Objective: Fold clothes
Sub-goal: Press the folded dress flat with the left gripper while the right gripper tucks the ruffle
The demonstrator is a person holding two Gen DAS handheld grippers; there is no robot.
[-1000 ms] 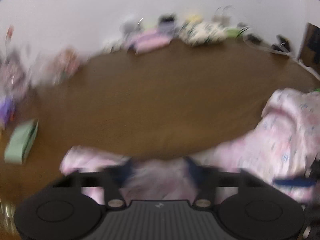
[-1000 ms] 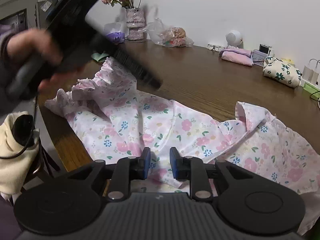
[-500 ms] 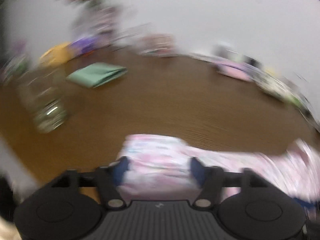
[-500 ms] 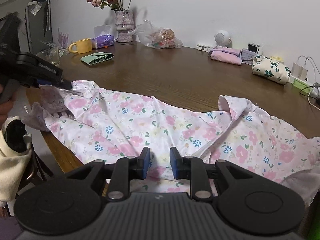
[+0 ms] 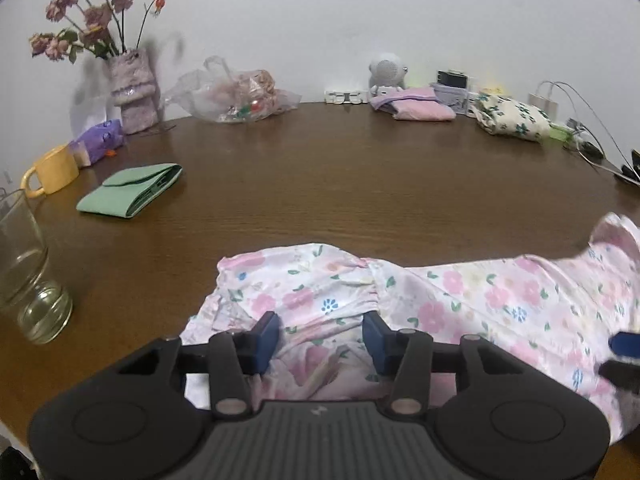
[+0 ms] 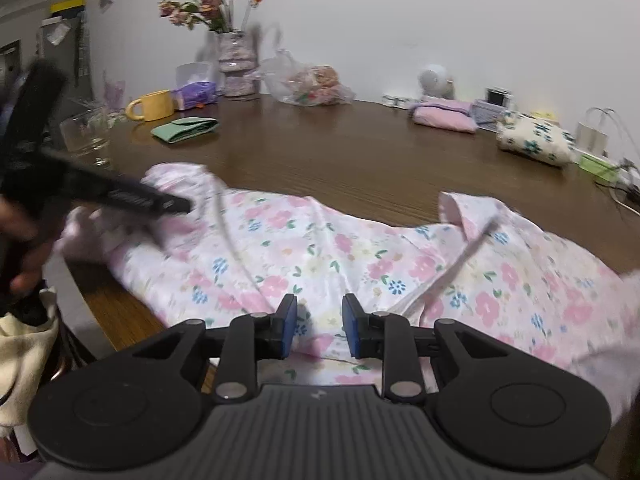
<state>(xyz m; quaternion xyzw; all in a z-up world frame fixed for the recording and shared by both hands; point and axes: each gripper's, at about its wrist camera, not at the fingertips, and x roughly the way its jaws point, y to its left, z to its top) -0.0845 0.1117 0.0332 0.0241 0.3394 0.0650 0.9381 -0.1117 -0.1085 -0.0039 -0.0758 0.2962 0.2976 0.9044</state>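
A change is seen at the left end of the floral garment (image 6: 320,248): a second ago that end was held lifted and bunched above the counter (image 5: 320,184) by the left gripper (image 5: 320,338); now it is laid down, and the garment is spread lengthwise along the near edge of the counter. The jaws of the left gripper, clamped on that end half a second ago, are now set wide, with cloth lying between them ungripped. The jaws of the right gripper (image 6: 319,326), narrow before, are now parted to a moderate gap over the garment's near hem, with nothing pinched. It is judged that the cloth has been released for flattening, and that a fold is still owed, since wrinkles and a turned-up flap remain at the right.

Containers, from left to right: a clear glass (image 5: 28,276) is seen at the counter's left edge, whether with water in it cannot be told. A yellow mug (image 5: 50,172) lies beyond it, its contents hidden. A fuzzy vase (image 5: 134,92) holds dried roses. A clear plastic bag (image 5: 240,98) holds small mixed items that cannot be named.
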